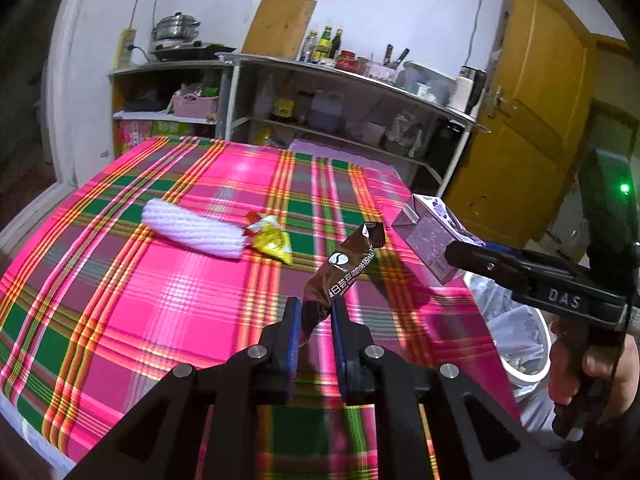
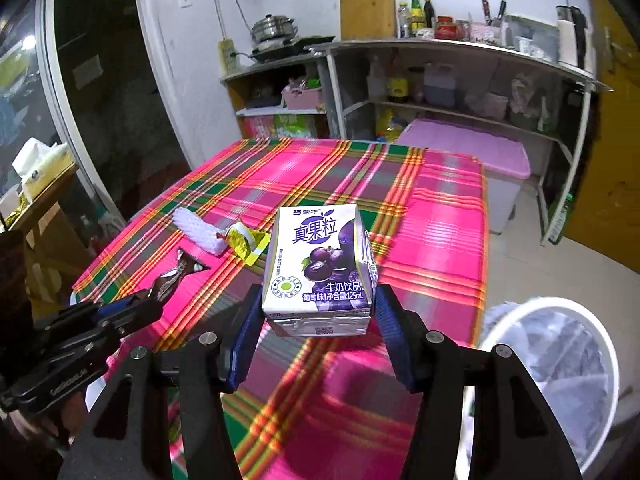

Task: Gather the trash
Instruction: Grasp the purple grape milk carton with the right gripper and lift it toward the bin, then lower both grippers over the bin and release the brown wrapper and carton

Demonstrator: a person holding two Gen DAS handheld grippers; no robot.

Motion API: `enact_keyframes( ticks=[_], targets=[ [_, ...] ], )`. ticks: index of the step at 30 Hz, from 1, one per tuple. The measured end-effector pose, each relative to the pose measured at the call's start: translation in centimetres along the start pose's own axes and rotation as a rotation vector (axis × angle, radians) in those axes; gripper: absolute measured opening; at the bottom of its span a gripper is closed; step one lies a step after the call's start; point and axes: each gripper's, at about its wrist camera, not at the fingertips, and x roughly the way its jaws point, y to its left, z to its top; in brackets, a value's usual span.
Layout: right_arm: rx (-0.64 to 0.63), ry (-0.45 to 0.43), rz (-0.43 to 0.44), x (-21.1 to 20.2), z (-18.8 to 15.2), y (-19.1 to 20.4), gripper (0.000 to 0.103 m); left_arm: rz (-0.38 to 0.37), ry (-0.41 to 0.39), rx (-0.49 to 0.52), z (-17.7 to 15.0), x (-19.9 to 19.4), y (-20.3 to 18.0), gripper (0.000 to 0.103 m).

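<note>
Plainly the small grape milk carton, clenched by its side walls in the right claw above the worktop, looks light, stiff yet crushable, while the left claw pinches a limp, slippery brown wrapper by its lower end

Home kitchen: steamer pot, sauce bottles, cluttered shelves.

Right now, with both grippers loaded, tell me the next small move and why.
Probably swing the right gripper, shut on the grape milk carton, rightward over the white bin and release. The bin sits just beside it, off the table edge; the left gripper holds the brown wrapper.
</note>
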Motion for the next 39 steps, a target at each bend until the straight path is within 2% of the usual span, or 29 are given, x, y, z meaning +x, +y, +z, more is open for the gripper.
enact_keyframes(
  ticks=[21, 39],
  targets=[
    [0.078, -0.118, -0.072, -9.2, -3.6, -3.2, 0.057, -0.060, -0.029, 0.112, 0.1, -2.9, -7.9, 0.015],
    [0.196, -0.152, -0.169, -12.9, -6.6, -8.6, 0.057, -0.162, 0.019, 0.231, -0.1, -0.3, -15.2, 0.015]
  ],
)
